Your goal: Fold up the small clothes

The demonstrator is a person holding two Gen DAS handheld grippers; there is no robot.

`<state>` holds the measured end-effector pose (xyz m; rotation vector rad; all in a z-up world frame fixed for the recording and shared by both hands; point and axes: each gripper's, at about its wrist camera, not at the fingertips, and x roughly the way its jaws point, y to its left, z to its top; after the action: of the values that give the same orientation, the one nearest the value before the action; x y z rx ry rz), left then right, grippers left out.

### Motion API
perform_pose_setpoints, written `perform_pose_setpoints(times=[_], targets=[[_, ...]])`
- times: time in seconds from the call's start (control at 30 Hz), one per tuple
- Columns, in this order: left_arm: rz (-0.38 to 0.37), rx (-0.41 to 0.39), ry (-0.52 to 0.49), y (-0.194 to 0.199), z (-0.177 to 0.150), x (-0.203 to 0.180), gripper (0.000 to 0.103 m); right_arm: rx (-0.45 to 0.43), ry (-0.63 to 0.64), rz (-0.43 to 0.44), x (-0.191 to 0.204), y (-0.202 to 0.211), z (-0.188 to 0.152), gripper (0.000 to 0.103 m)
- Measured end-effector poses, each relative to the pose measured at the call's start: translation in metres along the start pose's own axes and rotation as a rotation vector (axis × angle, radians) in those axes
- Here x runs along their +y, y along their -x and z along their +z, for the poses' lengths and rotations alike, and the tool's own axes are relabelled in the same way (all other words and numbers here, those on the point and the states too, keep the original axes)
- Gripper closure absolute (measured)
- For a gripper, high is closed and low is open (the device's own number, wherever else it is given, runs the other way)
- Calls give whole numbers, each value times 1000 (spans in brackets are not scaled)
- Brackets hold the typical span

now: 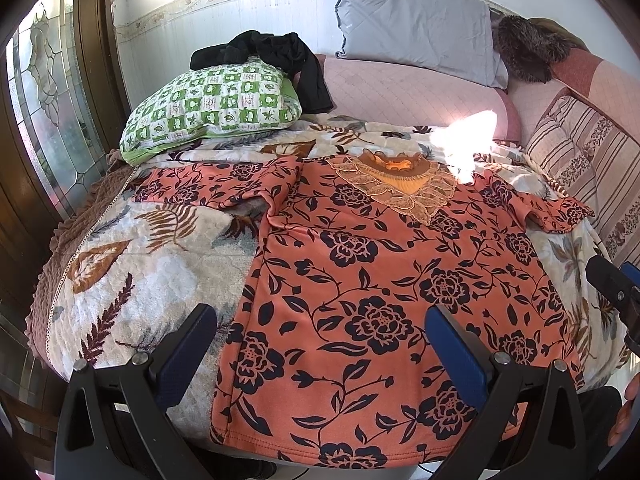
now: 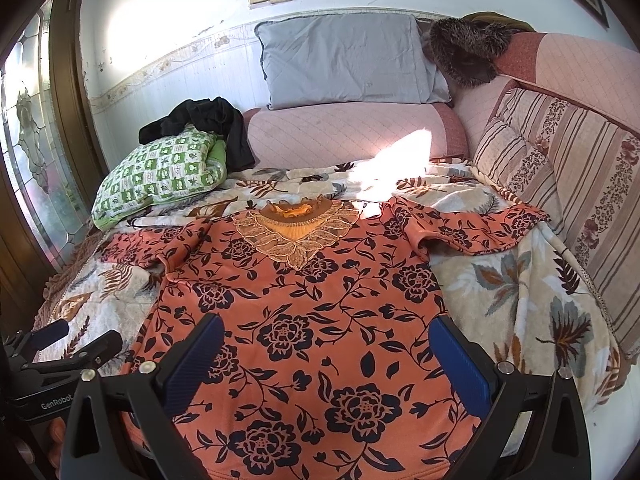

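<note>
Orange knit, dark floral print: the top [image 1: 372, 280] lies flat, front up, on the leaf-print blanket [image 1: 132, 280] over the bed, hem toward the cameras, lace collar [image 1: 400, 184] at the far end. Both short sleeves are spread out sideways; the left one [image 1: 216, 186] has a bunched fold at the armpit, the right one [image 2: 472, 228] is rumpled.

Left tongs [image 1: 320, 344] spread wide, holding nothing, hovering over the hem's left side. Right tongs [image 2: 324, 352] also spread wide and empty, over the hem's right half. Can't tell from these views whether either touches the cloth.

Handling guess: light, limp, probably stretchy. It'll drape and sag, won't hold a crease by itself. The plush blanket likely grips it, so dragging would wrinkle it; lift and lay instead.

Grab points: pinch the edges, not mid-panel. Shoulder seam plus hem corner on the same side makes a clean lengthwise fold. Sleeves in first. Avoid the lace collar, which looks snag-prone. Pinch a single layer edge or you'll pick up blanket pile too.

Black garment [image 1: 280, 60] on the green-checked pillow [image 1: 208, 108] sits well apart.
</note>
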<state>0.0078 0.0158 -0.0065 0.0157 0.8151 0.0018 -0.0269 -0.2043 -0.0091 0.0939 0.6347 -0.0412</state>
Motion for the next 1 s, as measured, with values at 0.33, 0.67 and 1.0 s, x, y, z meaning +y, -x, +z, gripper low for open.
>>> perform_pose_setpoints(times=[0.33, 0.67, 1.0], targets=[[0, 3, 2, -2, -2, 1, 0, 6, -3, 4, 0, -2, -1, 0], [2, 10, 4, -6, -3, 3, 0, 12, -19, 9, -2, -6, -2, 0], [1, 30, 2, -14, -3, 3, 0, 25, -70, 22, -18, -12, 0, 0]])
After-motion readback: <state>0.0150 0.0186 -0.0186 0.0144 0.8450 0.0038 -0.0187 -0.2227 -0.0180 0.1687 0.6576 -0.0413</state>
